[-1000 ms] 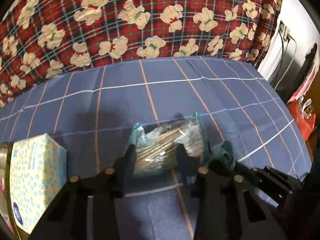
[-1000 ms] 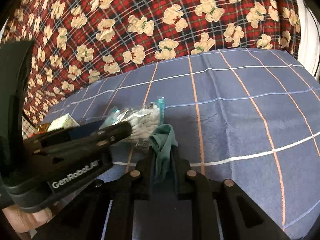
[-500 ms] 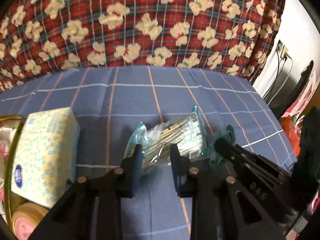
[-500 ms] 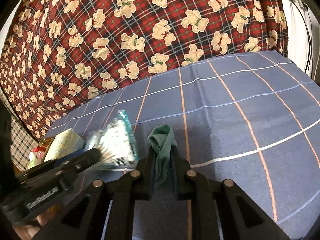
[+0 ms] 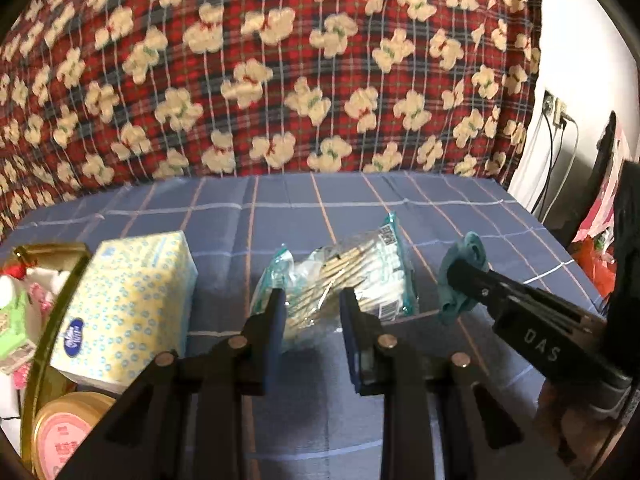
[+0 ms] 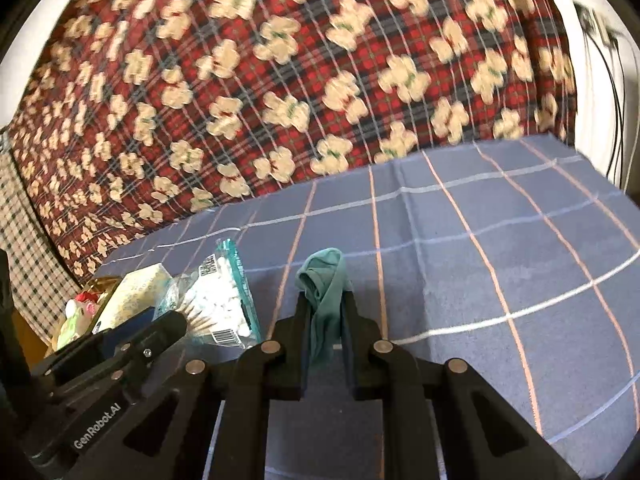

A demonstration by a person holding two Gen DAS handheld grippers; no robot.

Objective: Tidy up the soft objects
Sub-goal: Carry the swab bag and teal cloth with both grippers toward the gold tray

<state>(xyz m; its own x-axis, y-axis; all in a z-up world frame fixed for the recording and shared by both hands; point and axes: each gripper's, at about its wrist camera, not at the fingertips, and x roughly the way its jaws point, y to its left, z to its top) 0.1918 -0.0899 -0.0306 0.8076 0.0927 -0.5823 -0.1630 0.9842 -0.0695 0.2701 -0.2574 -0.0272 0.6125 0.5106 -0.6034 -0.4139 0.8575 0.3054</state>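
- While you hold both tools low over the blue checked sheet (image 5: 460, 216), your left gripper (image 5: 312, 312) sits at bottom centre of its view, clamped on the near end of the clear bag of cotton swabs (image 5: 344, 276), plastic pinched between the two blue pads.
- In the other view, your right gripper (image 6: 325, 320) is at bottom centre too, jaws pressed together on a teal cloth (image 6: 326, 292); the cloth bunches up above the fingertips and hangs down between them.
- Both soft things look raised off the sheet, though I can't be sure the far end of the bag is clear of it.
- A little further out, lower left of the left view, the yellow-and-blue tissue box (image 5: 128, 304) stands just beside the swab bag, leaning over the gold rim of a basket (image 5: 60, 320).
- Inside that basket you've got a pink-lidded tin (image 5: 64, 436), plus green and pink items I can't make out.
- Progress, as I read it: two pickups made, nothing delivered. The basket at left looks the likely home, so you've both items to carry over and release, perhaps the tissue box too.
- Furthest back, the red plaid teddy-bear blanket (image 5: 280, 60) fills the top of both views.
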